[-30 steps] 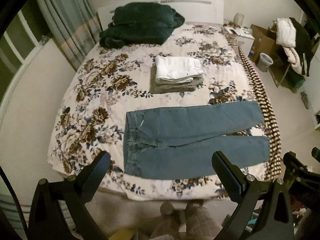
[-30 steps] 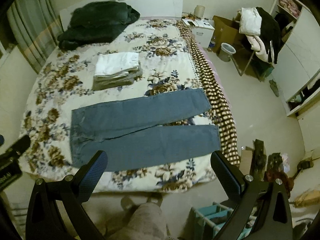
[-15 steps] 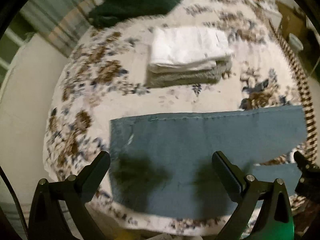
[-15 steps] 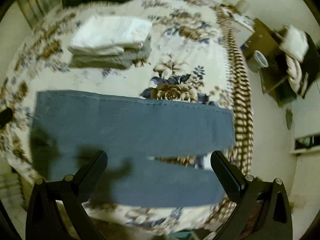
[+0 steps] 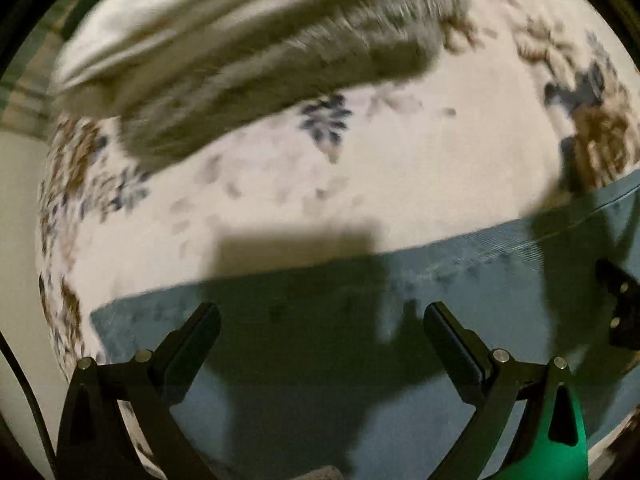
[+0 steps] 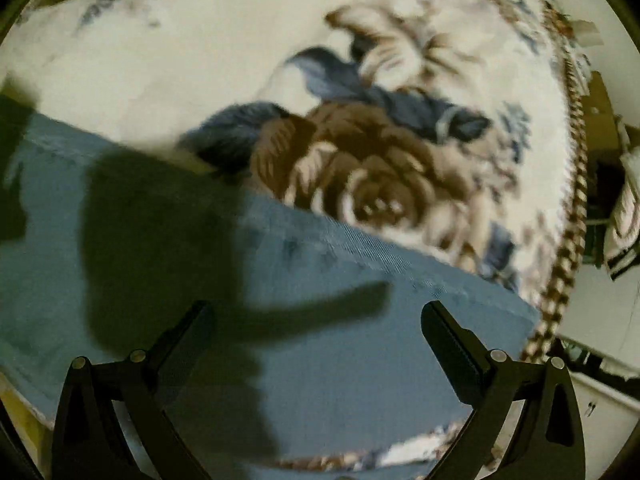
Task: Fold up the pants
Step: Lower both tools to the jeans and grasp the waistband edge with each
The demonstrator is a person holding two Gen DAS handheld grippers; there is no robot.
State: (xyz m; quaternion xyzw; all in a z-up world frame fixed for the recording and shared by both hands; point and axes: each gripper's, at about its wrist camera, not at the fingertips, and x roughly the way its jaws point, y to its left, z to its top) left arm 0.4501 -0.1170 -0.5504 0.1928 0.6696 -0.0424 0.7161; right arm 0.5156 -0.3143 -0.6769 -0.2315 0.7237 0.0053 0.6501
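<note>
Folding not begun: pants [image 5: 400, 360] lie flat near the bed [image 5: 400, 184] edge; left gripper [image 5: 320, 336] and right gripper [image 6: 316, 332] hover, jaws apart, empty.

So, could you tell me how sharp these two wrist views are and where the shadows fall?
Left wrist: the folded stack is streaked with motion blur, and the left gripper throws a dark shadow across the jeans. Right wrist: the floral bedspread is softly blurred, and a gripper-shaped shadow darkens the denim.
</note>
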